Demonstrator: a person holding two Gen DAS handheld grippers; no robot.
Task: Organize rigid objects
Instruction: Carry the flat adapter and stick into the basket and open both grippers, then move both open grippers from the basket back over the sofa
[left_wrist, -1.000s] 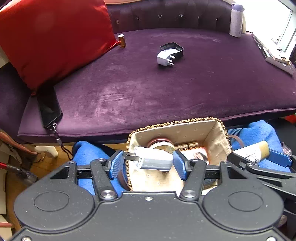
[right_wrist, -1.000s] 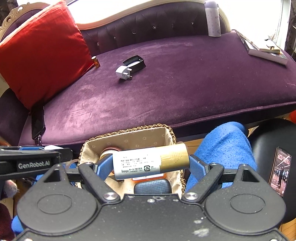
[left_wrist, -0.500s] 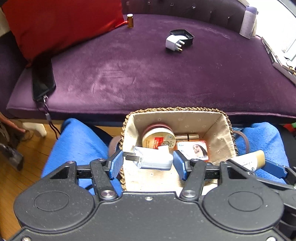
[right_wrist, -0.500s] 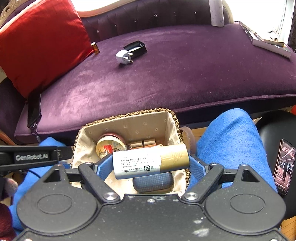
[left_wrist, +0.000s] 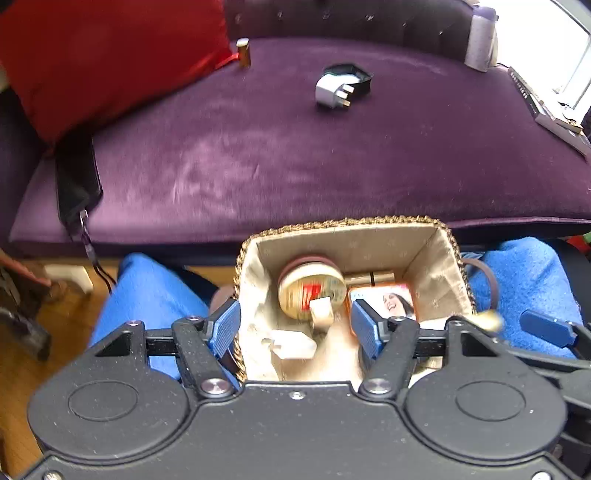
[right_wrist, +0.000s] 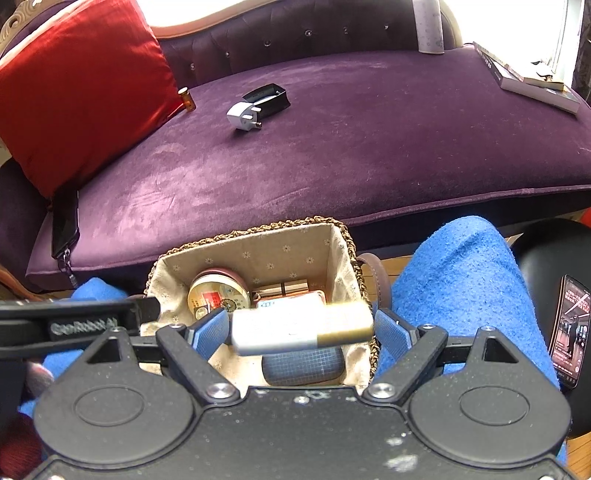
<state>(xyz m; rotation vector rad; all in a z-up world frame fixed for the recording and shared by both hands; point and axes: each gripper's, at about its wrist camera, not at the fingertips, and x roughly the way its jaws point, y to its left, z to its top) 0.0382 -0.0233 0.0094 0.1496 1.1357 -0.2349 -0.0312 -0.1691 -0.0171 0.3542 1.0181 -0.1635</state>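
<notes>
My left gripper (left_wrist: 295, 328) hangs over the lined woven basket (left_wrist: 347, 223) on a person's lap, and its jaws are opening. A white charger (left_wrist: 291, 347), blurred, lies loose below and between the blue pads (left_wrist: 223, 328), touching neither. It rests on the basket's lining next to a round tin (left_wrist: 310, 291) and an orange picture box (left_wrist: 384, 301). My right gripper (right_wrist: 301, 330) is shut on a white tube with a gold cap (right_wrist: 301, 332), held crosswise over the basket (right_wrist: 258, 230) above a blue-grey case (right_wrist: 303, 363).
On the purple sofa seat (left_wrist: 258, 155) lie a white plug adapter (left_wrist: 330, 90), a black box (left_wrist: 347, 74) and a small amber bottle (left_wrist: 243, 53). A red cushion (left_wrist: 92, 55) and a black phone (left_wrist: 75, 181) sit left, books (right_wrist: 532, 83) right. Blue-clad knees (right_wrist: 461, 280) flank the basket.
The left jaws have spread and let go of the white charger, which has dropped onto the basket's lining. The right gripper still holds the tube, now slightly tilted and blurred.
</notes>
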